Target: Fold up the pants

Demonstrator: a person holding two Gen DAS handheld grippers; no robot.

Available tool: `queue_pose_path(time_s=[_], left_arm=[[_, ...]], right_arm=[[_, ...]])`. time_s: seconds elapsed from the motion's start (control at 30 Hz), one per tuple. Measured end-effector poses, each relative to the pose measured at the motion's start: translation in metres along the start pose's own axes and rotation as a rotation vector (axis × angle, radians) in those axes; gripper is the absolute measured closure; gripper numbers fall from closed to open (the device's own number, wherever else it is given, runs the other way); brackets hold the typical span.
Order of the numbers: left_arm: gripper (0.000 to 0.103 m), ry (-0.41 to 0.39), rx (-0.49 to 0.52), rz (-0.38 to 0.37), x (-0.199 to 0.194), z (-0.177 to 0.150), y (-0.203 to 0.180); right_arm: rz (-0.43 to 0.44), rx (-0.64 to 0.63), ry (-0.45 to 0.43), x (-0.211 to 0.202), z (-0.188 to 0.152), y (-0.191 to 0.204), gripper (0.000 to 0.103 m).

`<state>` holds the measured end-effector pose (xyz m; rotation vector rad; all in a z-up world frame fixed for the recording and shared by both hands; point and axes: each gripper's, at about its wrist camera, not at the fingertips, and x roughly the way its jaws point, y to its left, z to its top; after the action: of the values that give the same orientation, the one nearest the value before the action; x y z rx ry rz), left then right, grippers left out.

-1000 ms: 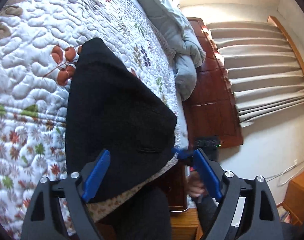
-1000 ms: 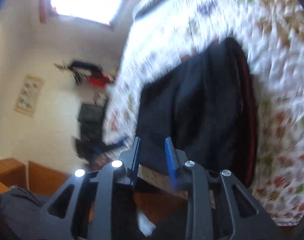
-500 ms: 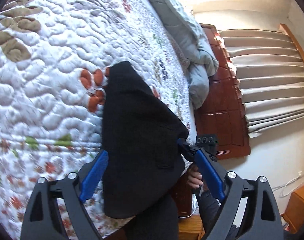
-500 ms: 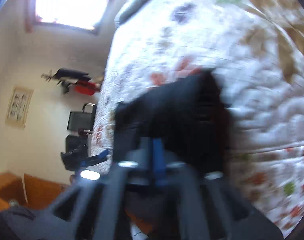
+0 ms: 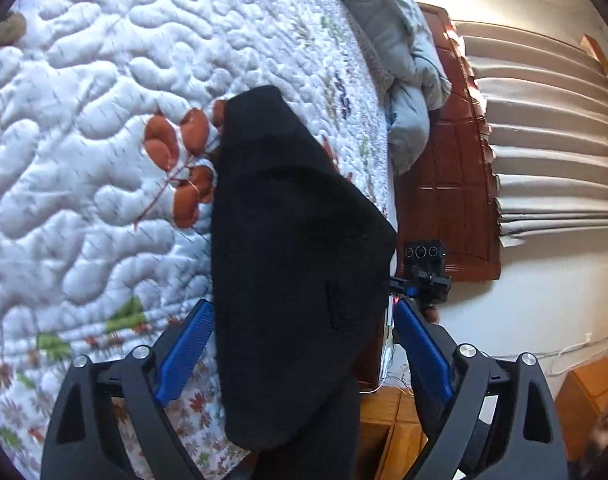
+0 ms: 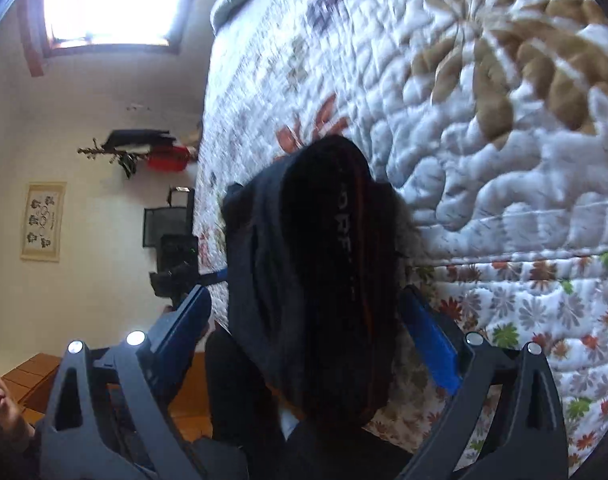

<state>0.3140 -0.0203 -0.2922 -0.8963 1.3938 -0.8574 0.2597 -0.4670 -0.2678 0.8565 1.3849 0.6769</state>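
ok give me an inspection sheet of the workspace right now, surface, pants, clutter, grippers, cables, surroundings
Surface: quilt with a leaf and flower print, covering the bed.
Job's things: black pants, folded into a compact bundle near the bed's edge.
Clutter: grey blanket bunched at the far end.
Grippers: left gripper open, fingers either side of the pants; right gripper open likewise.
Cables: white cable along the wall.
Surroundings: wooden headboard, curtain, window, wall picture.

right gripper (image 6: 307, 320): fingers sprang apart, releasing pants (image 6: 315, 280) | pants: bundled nearer bed edge
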Motion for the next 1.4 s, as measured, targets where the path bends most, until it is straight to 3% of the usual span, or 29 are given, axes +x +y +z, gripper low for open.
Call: queue_pose_path(time_s=[0.17, 0.37, 0.4, 0.53, 0.6, 0.67, 0.8, 0.87, 1.13, 1.4], left_arm=[[0.010, 0.029, -0.011, 0.002, 0.012, 0.005, 0.003], [0.010, 0.048, 0.029, 0.053, 0.030, 0.006, -0.011], [0.011, 0.055, 0.042, 0.077, 0.033, 0.005, -0.014], [0.039, 0.069, 0.015, 0.144, 0.041, 0.005, -0.007], [0.053, 0.061, 0.004, 0.181, 0.041, 0.003, -0.004], [0.062, 0.053, 0.003, 0.200, 0.039, 0.002, -0.004], [0.073, 0.024, 0.013, 0.205, 0.035, -0.002, -0.010], [0.074, 0.010, 0.025, 0.206, 0.033, -0.004, -0.015], [0.076, -0.048, 0.071, 0.168, 0.003, -0.005, -0.039], [0.076, -0.169, 0.111, 0.207, -0.087, 0.030, -0.044]], right_arm=[[-0.021, -0.007, 0.080, 0.041, -0.004, 0.005, 0.008], [-0.025, -0.019, 0.075, 0.045, -0.009, 0.013, 0.006], [-0.029, -0.031, 0.074, 0.042, -0.012, 0.015, 0.006], [-0.048, -0.019, 0.056, 0.052, -0.014, 0.010, 0.015], [-0.073, -0.018, 0.048, 0.052, -0.015, 0.013, 0.026], [-0.098, -0.032, 0.049, 0.051, -0.019, 0.017, 0.051], [-0.127, -0.082, 0.026, 0.047, -0.027, 0.038, 0.065], [-0.129, -0.096, 0.005, 0.045, -0.029, 0.048, 0.071], [-0.139, -0.156, -0.022, 0.054, -0.033, 0.092, 0.072], [-0.106, -0.250, -0.003, 0.107, 0.017, 0.156, 0.072]])
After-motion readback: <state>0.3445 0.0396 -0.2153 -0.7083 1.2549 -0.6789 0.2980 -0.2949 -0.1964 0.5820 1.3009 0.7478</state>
